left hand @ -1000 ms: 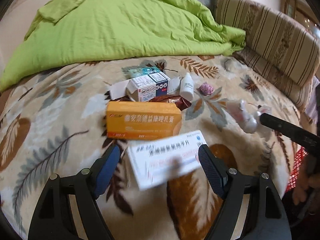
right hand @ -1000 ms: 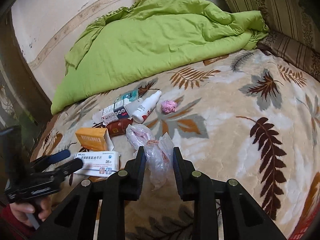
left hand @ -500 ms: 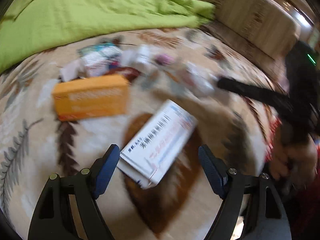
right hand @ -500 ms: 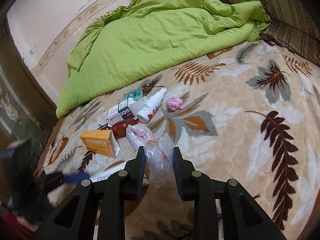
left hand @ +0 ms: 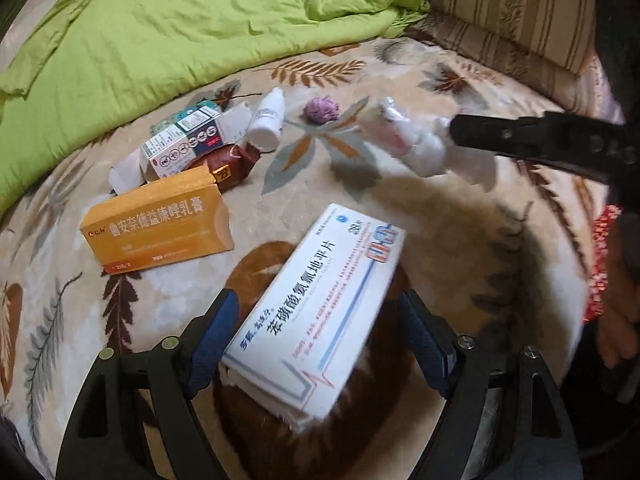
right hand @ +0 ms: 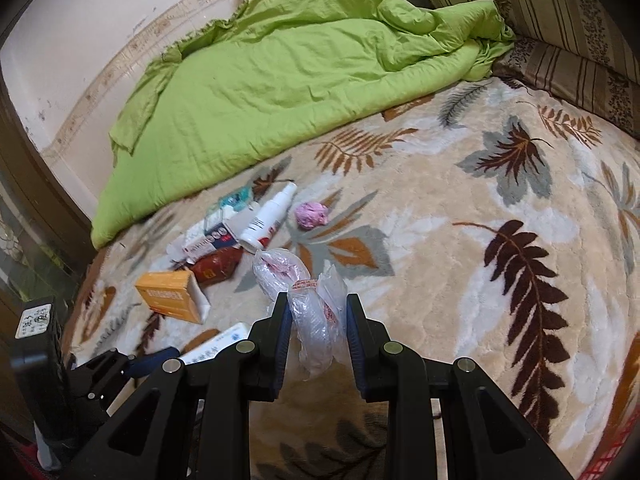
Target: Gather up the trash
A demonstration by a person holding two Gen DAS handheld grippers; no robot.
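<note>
A white medicine box [left hand: 320,308] lies slantwise on the leaf-patterned blanket [left hand: 460,240]. It sits between the spread fingers of my open left gripper [left hand: 318,340], and neither pad presses it. My right gripper [right hand: 318,320] is shut on a crumpled clear plastic bag [right hand: 316,316], held just above the blanket. The left wrist view shows that bag [left hand: 404,140] at the tip of the right gripper [left hand: 456,132]. An orange box [left hand: 156,224], a small white and blue box [left hand: 184,148], a red-brown packet [left hand: 228,164], a white bottle [left hand: 266,120] and a pink paper ball [left hand: 322,109] lie in a cluster.
A green quilt [right hand: 300,72] covers the far part of the bed. Striped cushions [right hand: 560,8] run along the right. A wall [right hand: 80,40] stands behind the quilt. A person's hand [left hand: 616,332] holds the right gripper beyond the bed's near edge.
The white box has turned from crosswise to slantwise between my left fingers, and the left view has swung and come closer. The right gripper keeps the bag and has lifted slightly.
</note>
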